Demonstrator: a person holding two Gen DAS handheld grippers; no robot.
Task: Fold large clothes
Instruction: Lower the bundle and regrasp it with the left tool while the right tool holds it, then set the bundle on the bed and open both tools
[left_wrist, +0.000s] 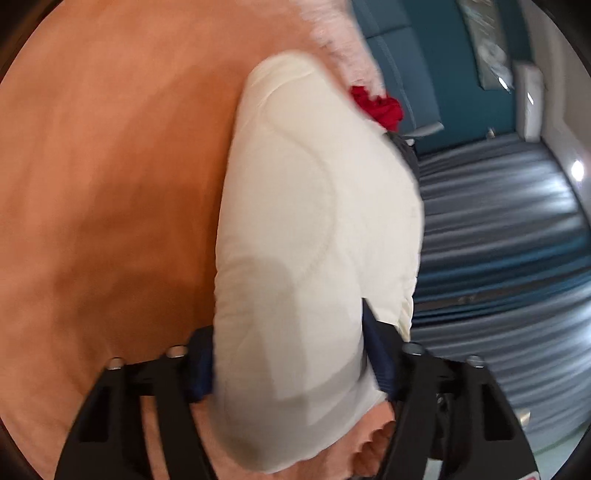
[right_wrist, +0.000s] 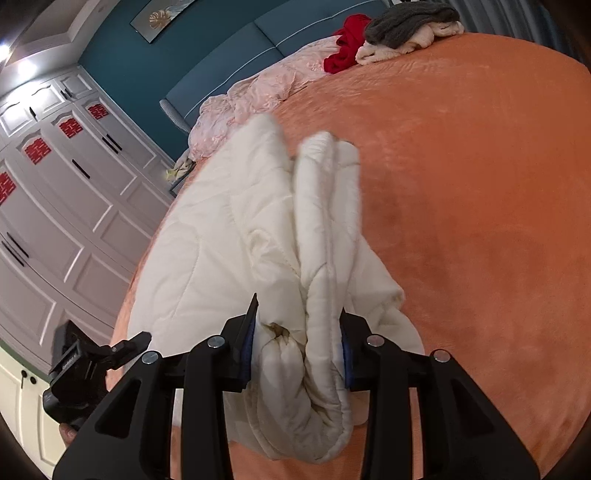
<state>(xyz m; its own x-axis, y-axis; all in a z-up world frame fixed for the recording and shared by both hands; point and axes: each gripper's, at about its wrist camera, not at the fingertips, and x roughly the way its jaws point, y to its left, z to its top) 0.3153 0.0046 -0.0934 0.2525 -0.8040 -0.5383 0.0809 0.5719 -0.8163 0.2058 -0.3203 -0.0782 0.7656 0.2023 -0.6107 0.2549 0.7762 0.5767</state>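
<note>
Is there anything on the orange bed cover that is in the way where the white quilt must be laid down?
Nothing visible is. Both grippers, left and right, already clamp the white quilt. The orange bed cover beside it is bare. The pile of clothes and the pink blanket lie at the far end, apart from the quilt.

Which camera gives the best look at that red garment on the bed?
The right wrist view. There the red garment lies sharp and mostly uncovered at the far end of the orange bedspread, beside a grey-and-cream pile. The left wrist view shows only a blurred scrap of it behind the white quilted coat.
</note>
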